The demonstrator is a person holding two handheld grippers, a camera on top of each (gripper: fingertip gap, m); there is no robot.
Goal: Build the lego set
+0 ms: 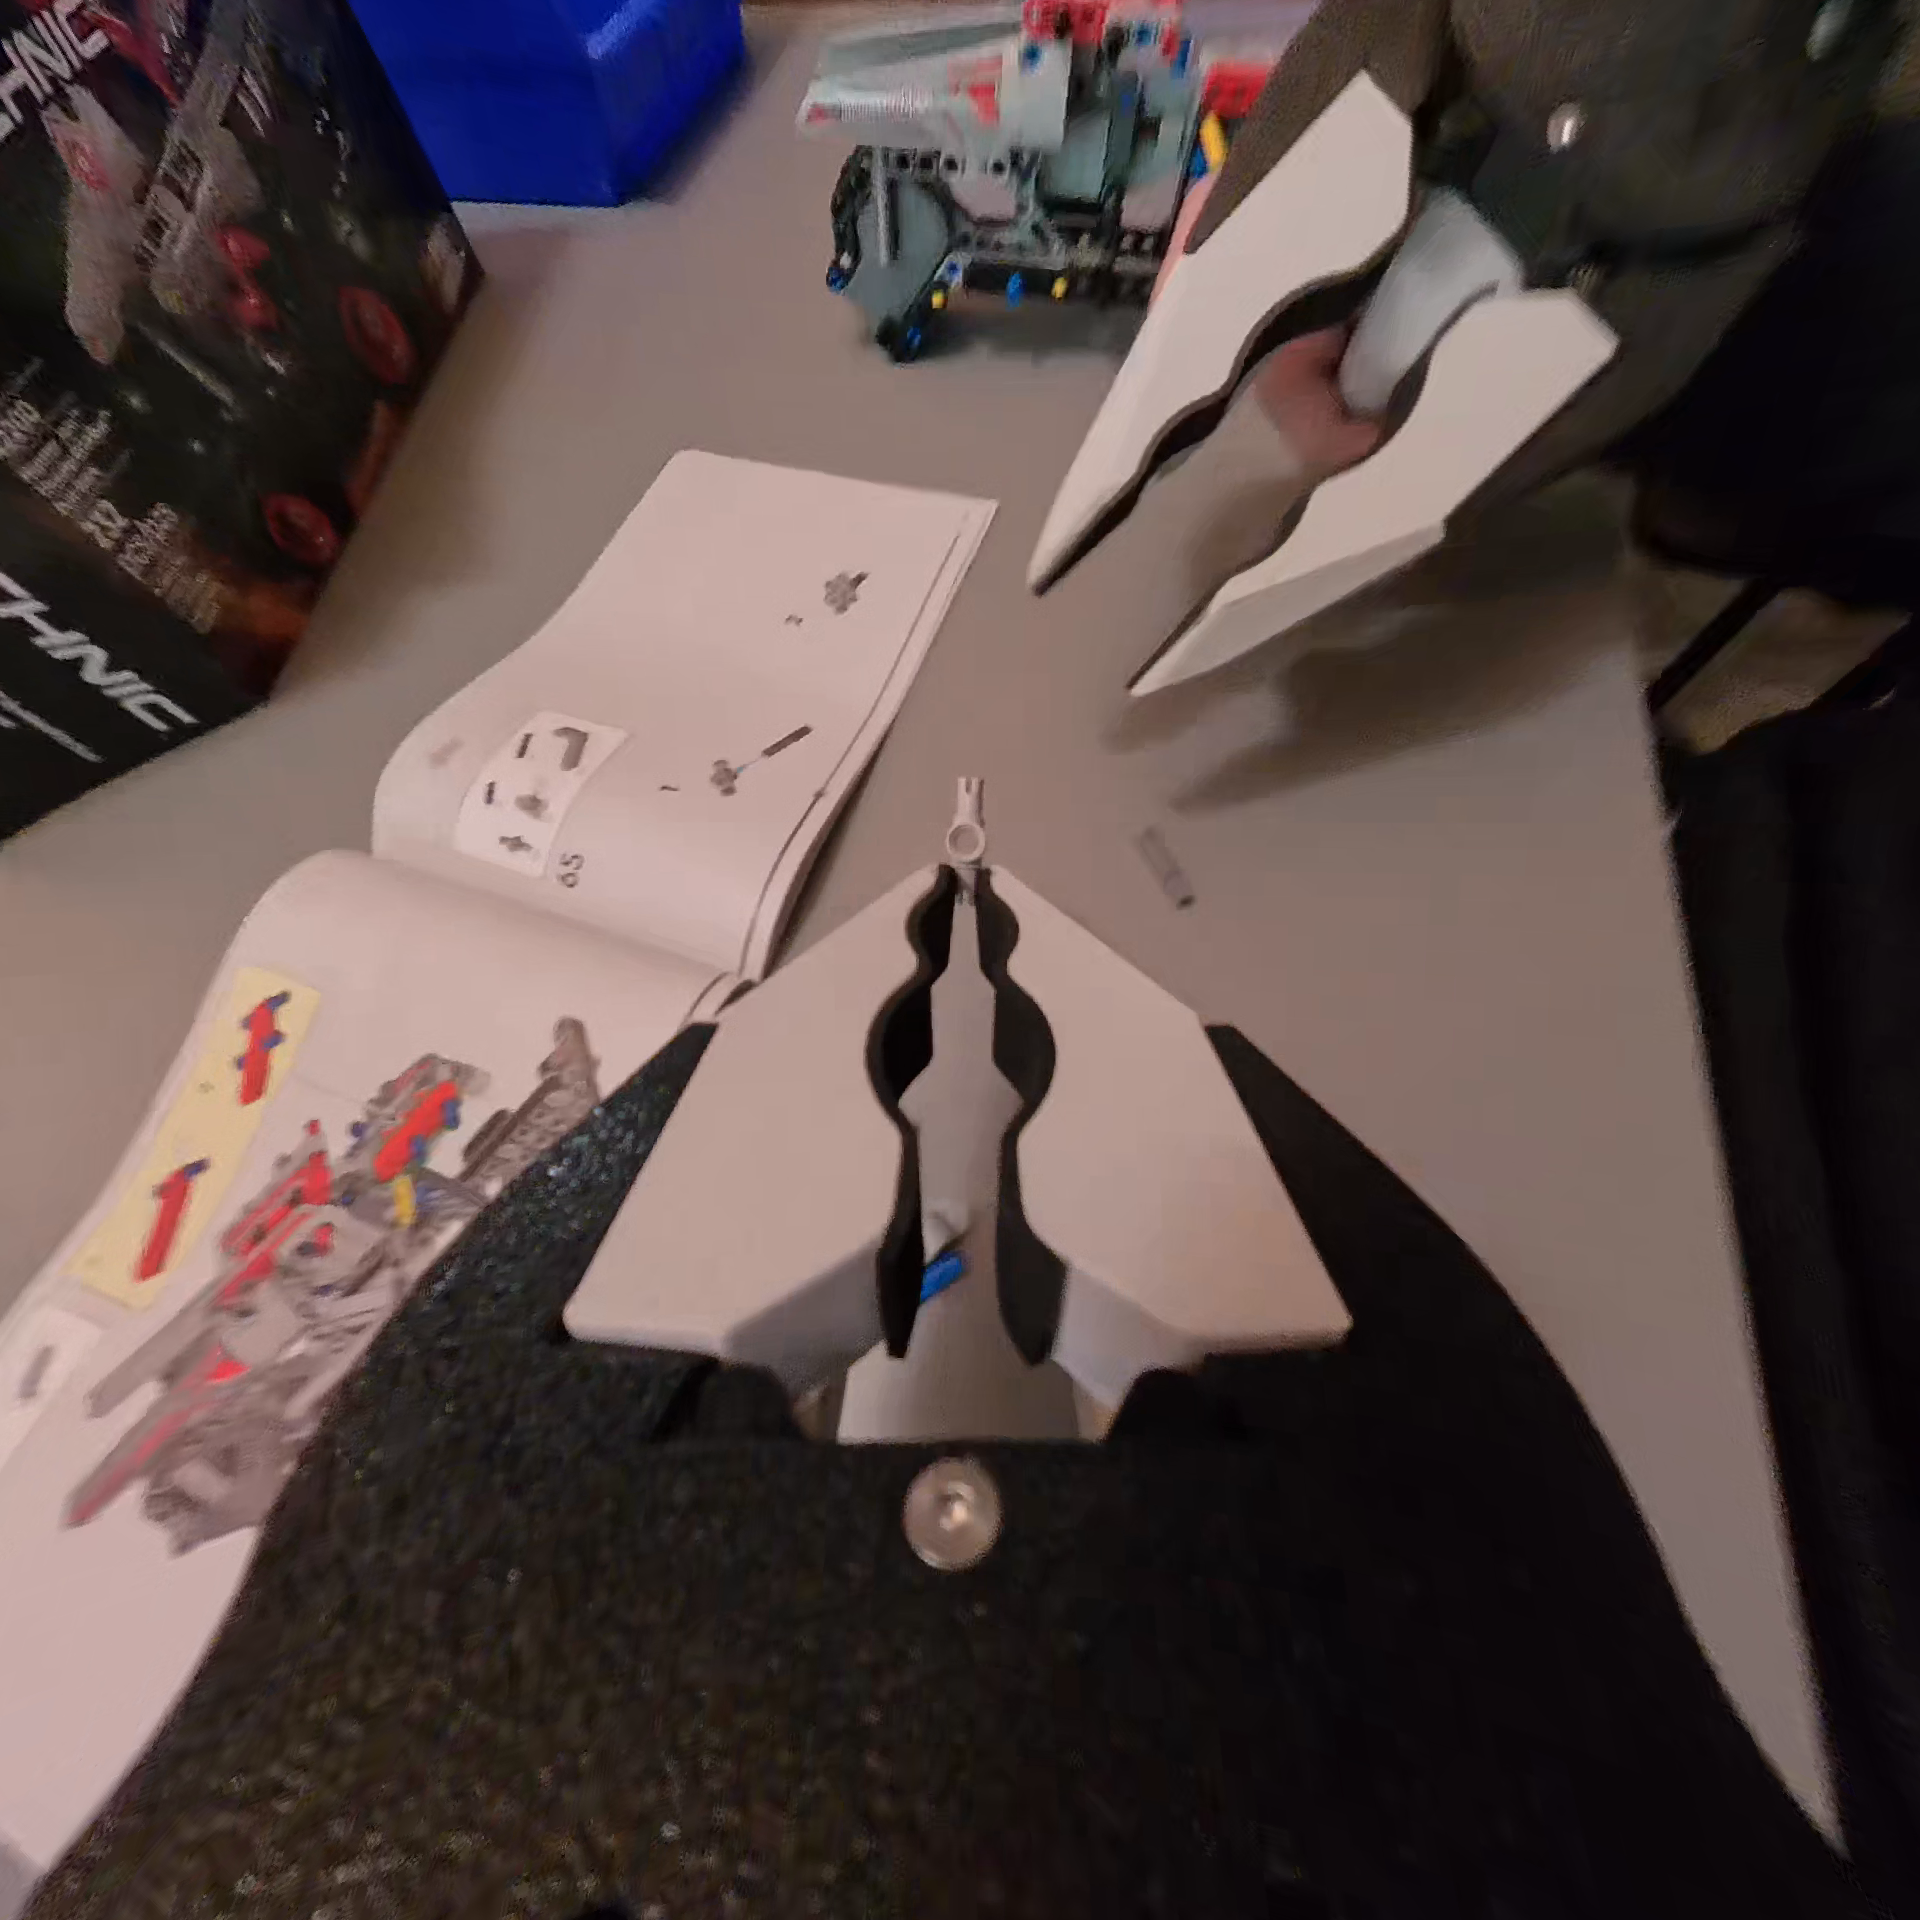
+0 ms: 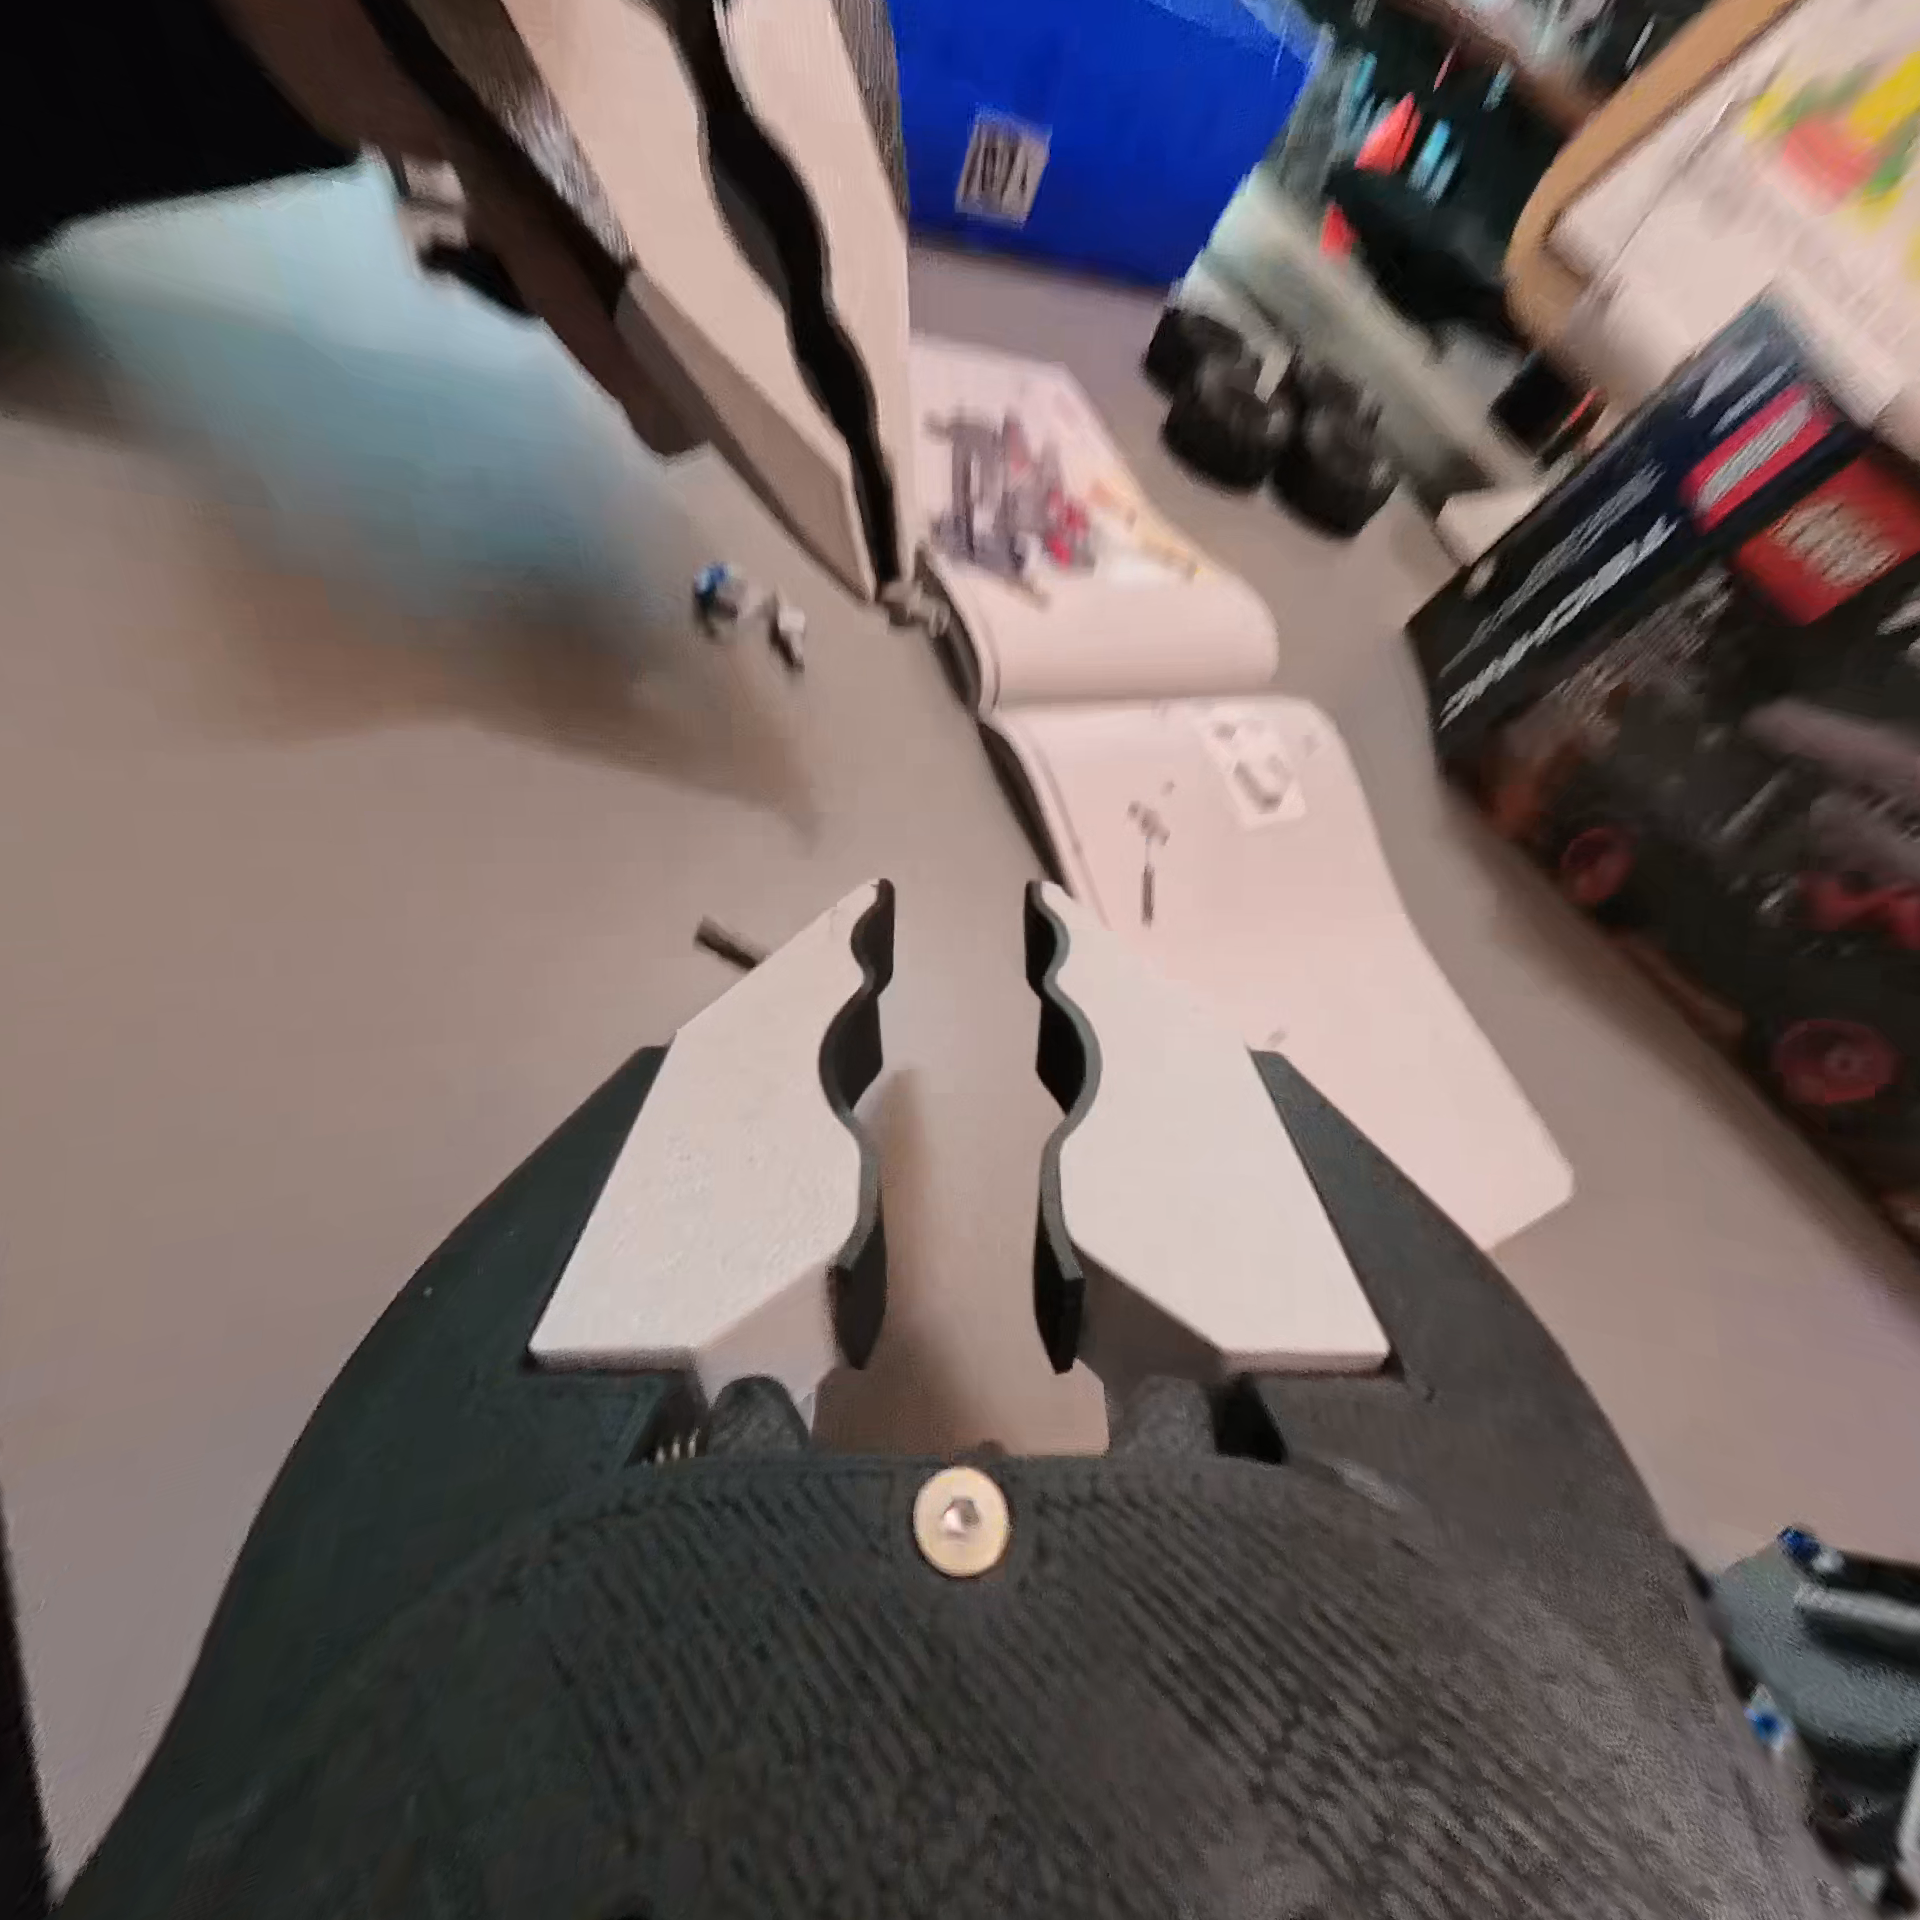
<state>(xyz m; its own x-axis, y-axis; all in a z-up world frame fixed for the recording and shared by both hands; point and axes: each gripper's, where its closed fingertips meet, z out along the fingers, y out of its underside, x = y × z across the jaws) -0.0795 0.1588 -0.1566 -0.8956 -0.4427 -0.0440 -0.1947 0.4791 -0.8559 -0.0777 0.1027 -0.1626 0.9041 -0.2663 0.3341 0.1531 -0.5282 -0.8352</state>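
Grey bench (image 1: 1351,1039) filled both views, black set box (image 1: 187,364) at its left edge beside a blue bin (image 1: 551,94). Partly built lego model (image 1: 1018,197) sat at the far side, well apart from the open instruction booklet (image 1: 675,707). Left claw (image 1: 967,871) was pinched tight on a small grey connector piece (image 1: 966,826), above the bench beside the booklet. Right claw (image 2: 958,899) hung parted, nothing between. Near it, one dark pin (image 1: 1166,864) lay loose.
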